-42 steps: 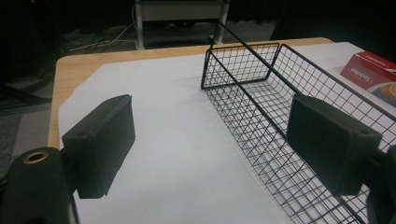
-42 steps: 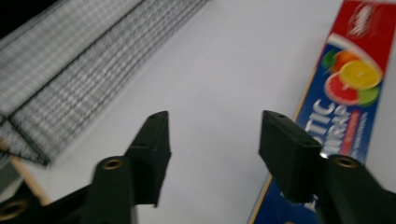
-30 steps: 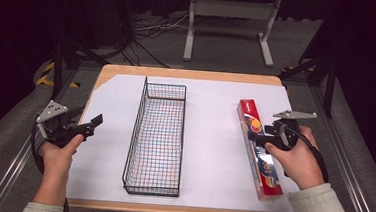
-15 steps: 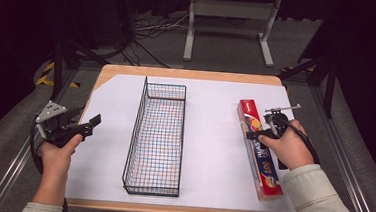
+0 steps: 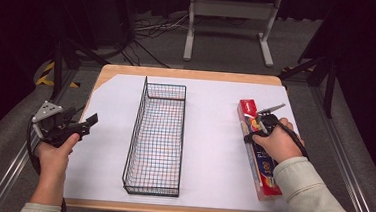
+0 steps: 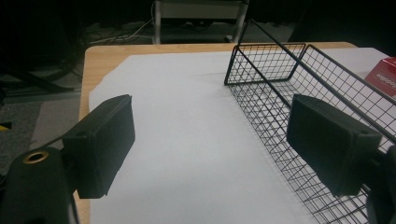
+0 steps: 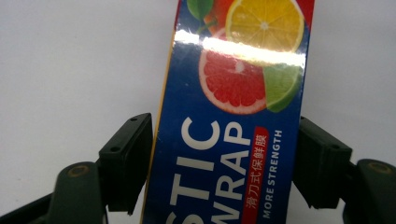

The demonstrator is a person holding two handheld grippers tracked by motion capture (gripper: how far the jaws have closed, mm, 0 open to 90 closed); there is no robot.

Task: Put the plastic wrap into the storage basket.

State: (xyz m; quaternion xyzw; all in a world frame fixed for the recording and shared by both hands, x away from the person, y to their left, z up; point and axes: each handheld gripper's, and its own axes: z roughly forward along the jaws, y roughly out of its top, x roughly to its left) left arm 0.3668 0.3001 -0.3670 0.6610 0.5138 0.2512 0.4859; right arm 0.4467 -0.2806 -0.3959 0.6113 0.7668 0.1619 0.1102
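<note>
A long box of plastic wrap [image 5: 266, 180], red and blue with citrus pictures, lies flat on the white sheet at the right. My right gripper [image 5: 255, 129] is down over its upper half. In the right gripper view the box [image 7: 233, 93] runs between the two jaws of that gripper [image 7: 224, 154], whose pads press on both long sides, shut on it. My left gripper [image 5: 90, 123] hovers at the table's left edge, open and holding nothing; in the left gripper view its jaws [image 6: 210, 126] stand wide apart over bare paper.
A long black wire basket [image 5: 135, 132] stands in the middle of the sheet, with nothing inside; in the left gripper view its near wall [image 6: 280, 51] is close to the right-hand jaw. Wooden table edges frame the paper. A metal stand and cables lie on the floor behind.
My right gripper has swung in from beside the box and dropped onto it, its jaws now around it. The left gripper has hardly moved.
</note>
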